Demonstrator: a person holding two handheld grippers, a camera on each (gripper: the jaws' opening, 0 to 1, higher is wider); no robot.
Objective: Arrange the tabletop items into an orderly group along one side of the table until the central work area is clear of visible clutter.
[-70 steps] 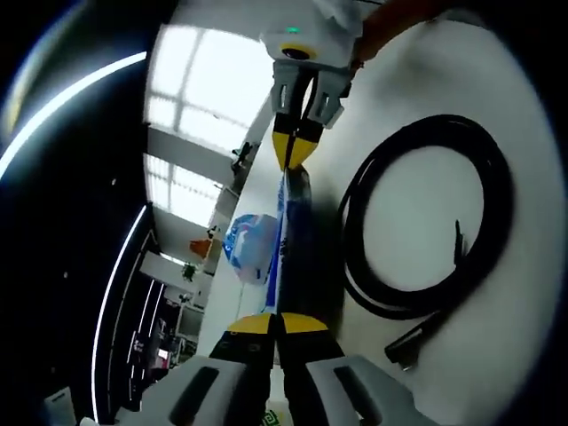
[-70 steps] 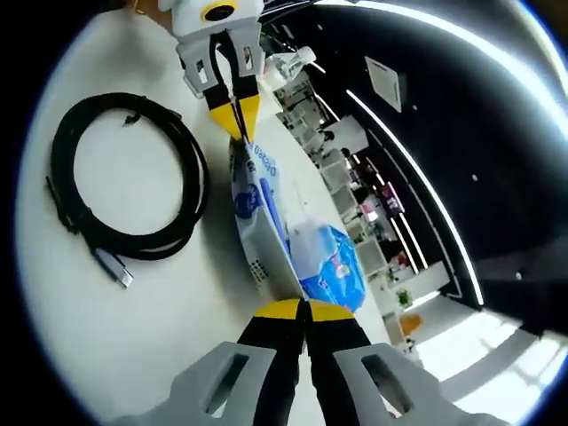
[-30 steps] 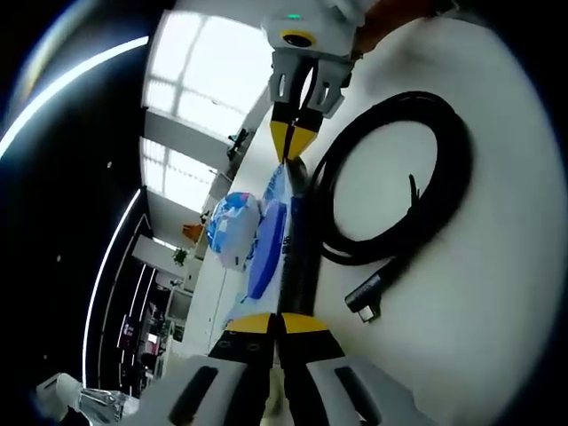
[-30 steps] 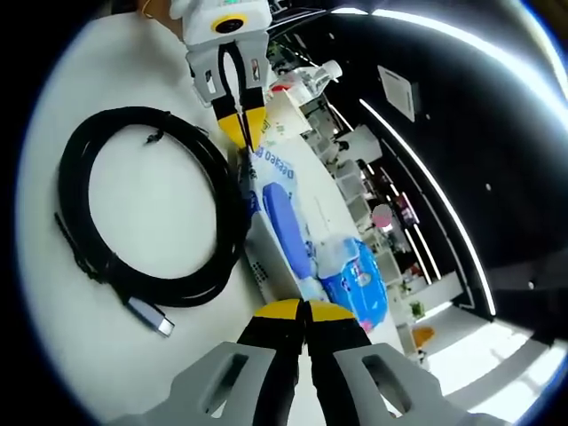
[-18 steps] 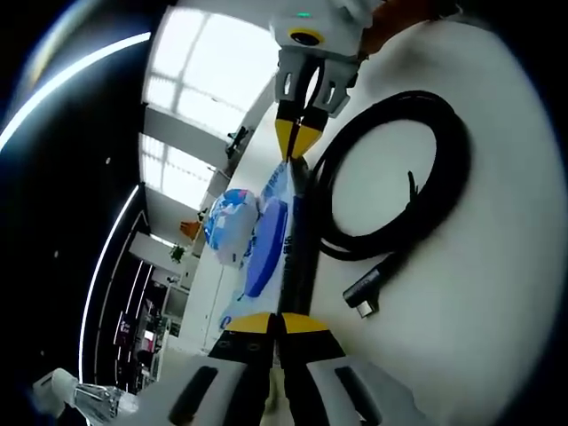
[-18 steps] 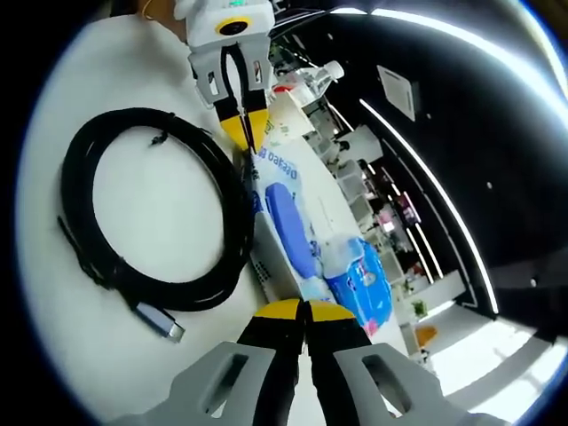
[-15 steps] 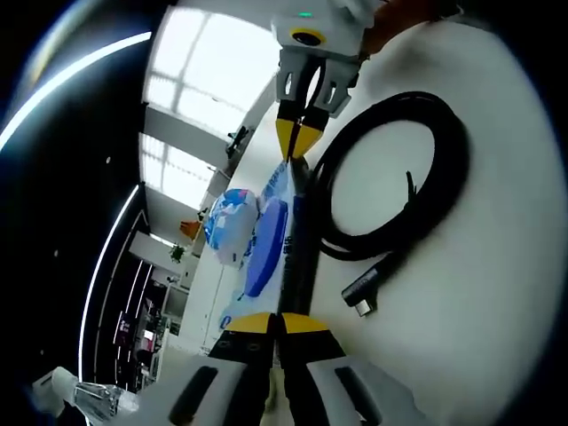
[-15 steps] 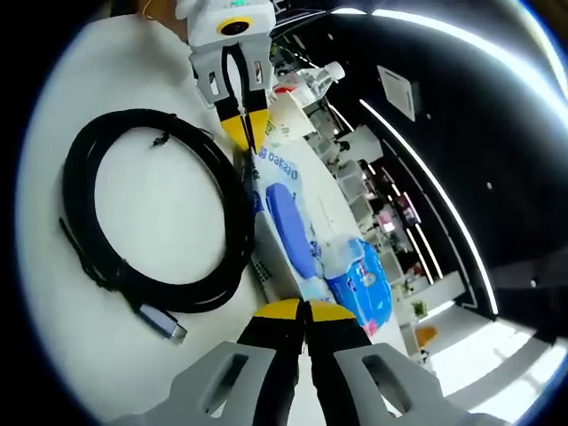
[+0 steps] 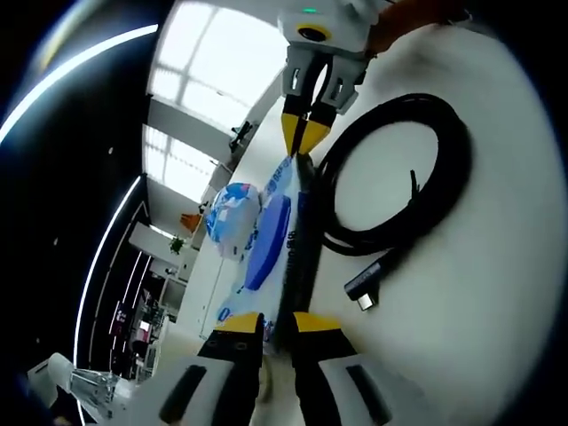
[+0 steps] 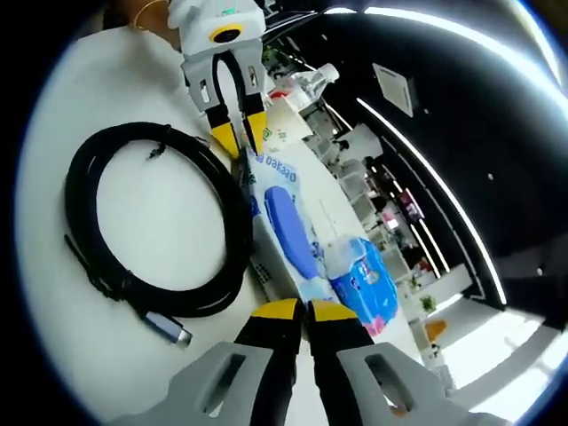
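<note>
Wipes pack between two grippers, beside a coiled cable on the white table.

In the left gripper view the wipes pack (image 9: 266,244) runs from 6 toward 12 o'clock. The left gripper (image 9: 275,322) has its jaws slightly apart at the pack's near end, and the right gripper (image 9: 308,140) pinches the far end. A coiled black cable (image 9: 390,177) touches the pack at 2 o'clock. In the right gripper view a small blue tissue pack (image 10: 366,277) sits at 4 o'clock.
</note>
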